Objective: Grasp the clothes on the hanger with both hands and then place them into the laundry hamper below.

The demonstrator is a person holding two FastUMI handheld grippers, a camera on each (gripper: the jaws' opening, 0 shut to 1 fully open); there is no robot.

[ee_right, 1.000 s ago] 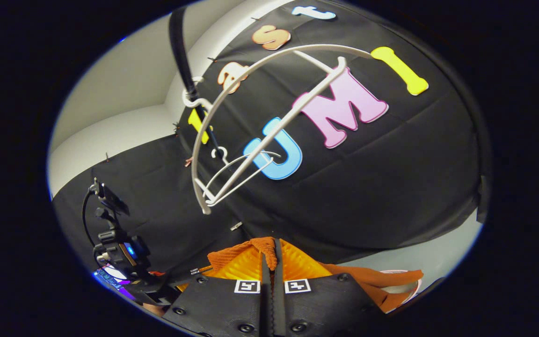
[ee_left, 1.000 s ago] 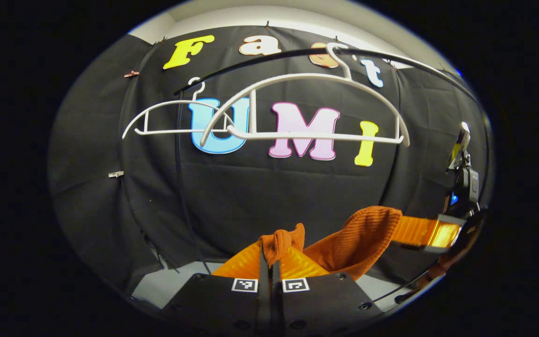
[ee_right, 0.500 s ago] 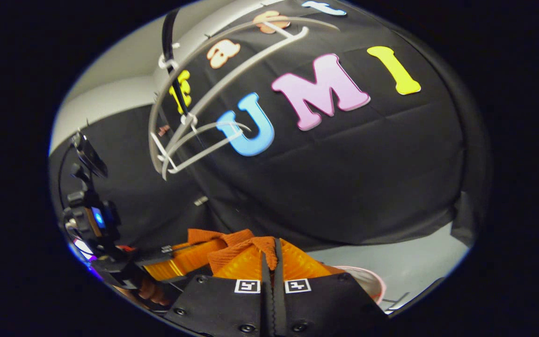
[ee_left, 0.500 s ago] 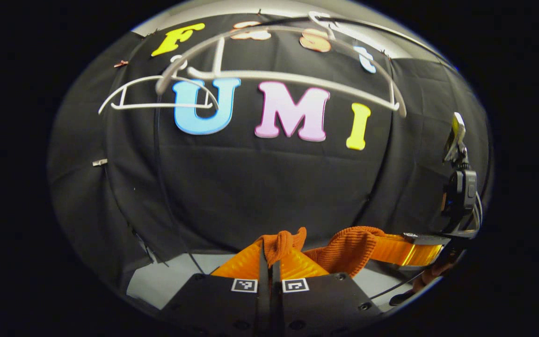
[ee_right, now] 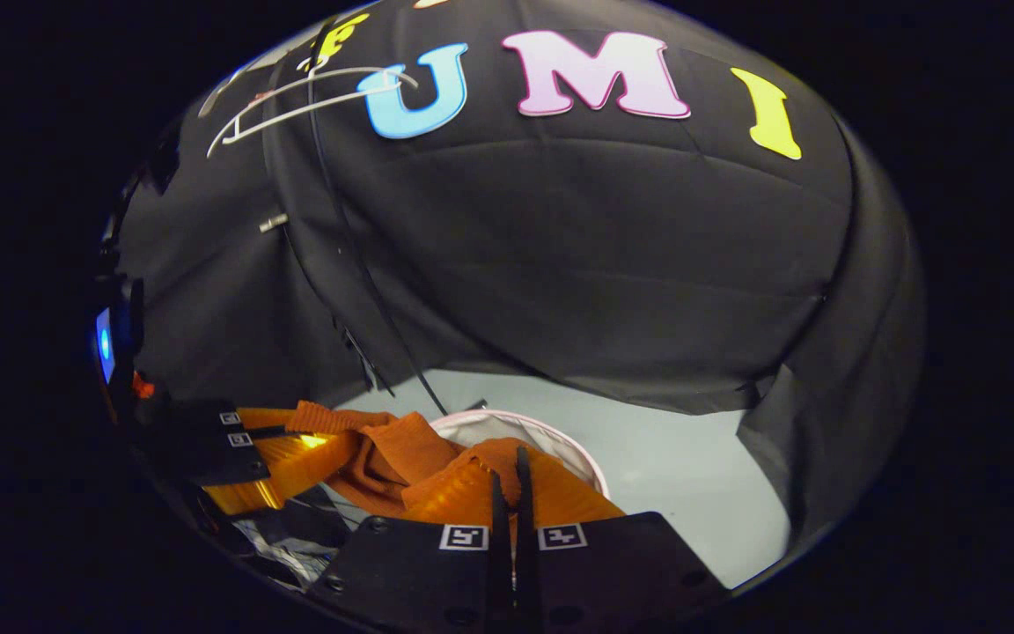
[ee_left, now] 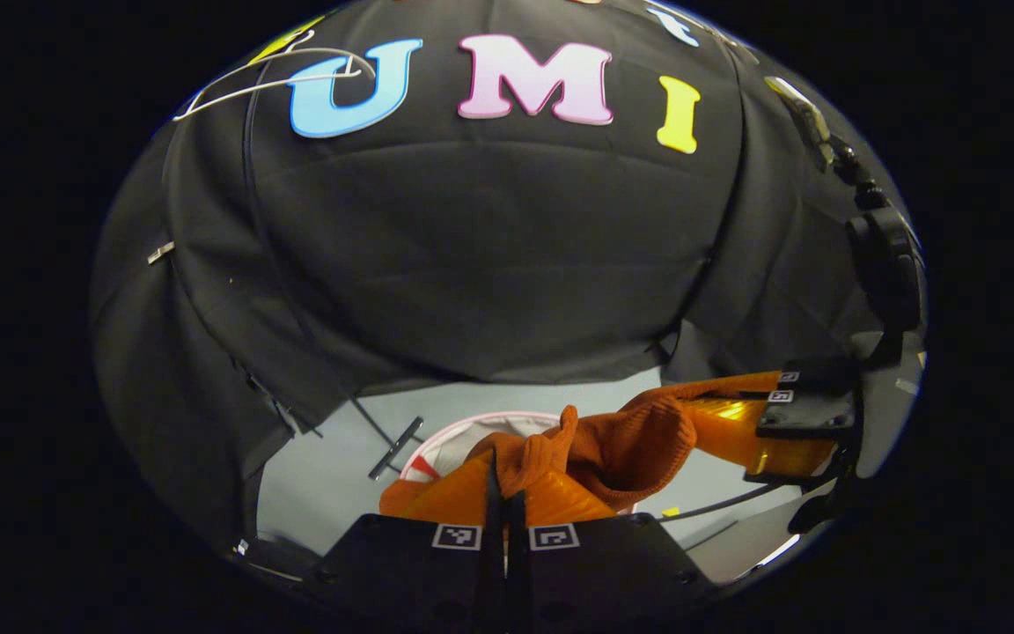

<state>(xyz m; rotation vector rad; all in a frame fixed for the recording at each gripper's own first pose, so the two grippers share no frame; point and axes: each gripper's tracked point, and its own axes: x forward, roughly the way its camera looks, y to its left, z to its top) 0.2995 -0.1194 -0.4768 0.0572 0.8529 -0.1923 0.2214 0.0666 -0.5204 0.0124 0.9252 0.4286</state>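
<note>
Two views, taken in turn. In the left gripper view, the left gripper [ee_left: 504,493] has its jaws closed on a bunched fold of the orange garment [ee_left: 599,445], which stretches right to the right gripper [ee_left: 740,431]. The garment hangs just above the white hamper [ee_left: 459,438] on the grey floor [ee_left: 322,480]. A white hanger [ee_left: 269,75] shows at upper left.

In the right gripper view, the right gripper [ee_right: 511,493] pinches the garment [ee_right: 401,458] over the hamper [ee_right: 507,424]; the left gripper [ee_right: 296,453] holds its other end. The only print is small square markers [ee_right: 463,536], with no readable writing.
</note>
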